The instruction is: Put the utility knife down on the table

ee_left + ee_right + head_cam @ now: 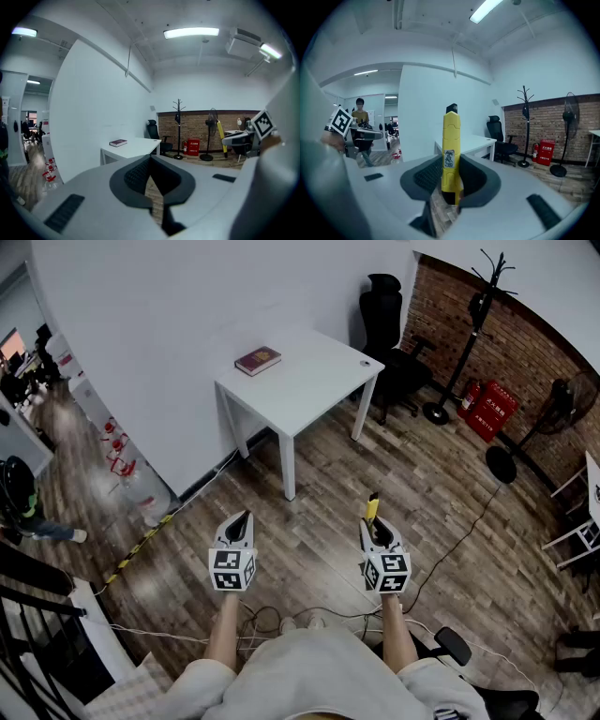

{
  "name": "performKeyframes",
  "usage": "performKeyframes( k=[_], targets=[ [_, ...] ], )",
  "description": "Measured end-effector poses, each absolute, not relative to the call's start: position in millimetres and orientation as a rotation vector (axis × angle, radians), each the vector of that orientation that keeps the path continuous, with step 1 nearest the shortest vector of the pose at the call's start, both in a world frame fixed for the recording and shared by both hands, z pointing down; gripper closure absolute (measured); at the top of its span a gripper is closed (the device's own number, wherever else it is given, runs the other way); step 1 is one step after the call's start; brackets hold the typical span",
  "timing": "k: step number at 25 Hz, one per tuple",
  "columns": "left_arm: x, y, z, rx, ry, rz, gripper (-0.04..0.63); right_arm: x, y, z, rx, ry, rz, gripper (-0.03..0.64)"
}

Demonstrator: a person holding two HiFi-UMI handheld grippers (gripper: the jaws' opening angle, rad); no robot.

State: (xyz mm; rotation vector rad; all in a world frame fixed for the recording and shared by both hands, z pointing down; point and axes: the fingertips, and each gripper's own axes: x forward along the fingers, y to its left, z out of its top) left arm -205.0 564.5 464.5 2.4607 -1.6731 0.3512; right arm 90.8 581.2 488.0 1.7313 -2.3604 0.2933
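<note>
My right gripper (375, 524) is shut on a yellow utility knife (372, 507), which sticks out past the jaw tips. In the right gripper view the utility knife (451, 150) stands upright between the dark pads, its black tip at the top. My left gripper (241, 522) is shut with nothing in it; in the left gripper view its pads (140, 174) meet. Both grippers hang over the wooden floor, well short of the white table (319, 381), which stands ahead by the wall. The white table (480, 143) shows beyond the knife.
A dark red book (258, 360) lies on the table's far left corner. A black office chair (389, 329), a coat stand (478, 324), red fire extinguishers (491, 409) and a floor fan (553, 413) line the brick wall at the right. Cables (450, 540) trail over the floor.
</note>
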Motion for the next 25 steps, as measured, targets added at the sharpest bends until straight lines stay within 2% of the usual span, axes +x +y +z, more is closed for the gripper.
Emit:
performKeyframes(
  k=[25],
  targets=[
    [-156, 558, 477, 2.441, -1.675, 0.370, 0.589, 116, 574, 493, 1.661, -2.417, 0.286, 0.508]
  ],
)
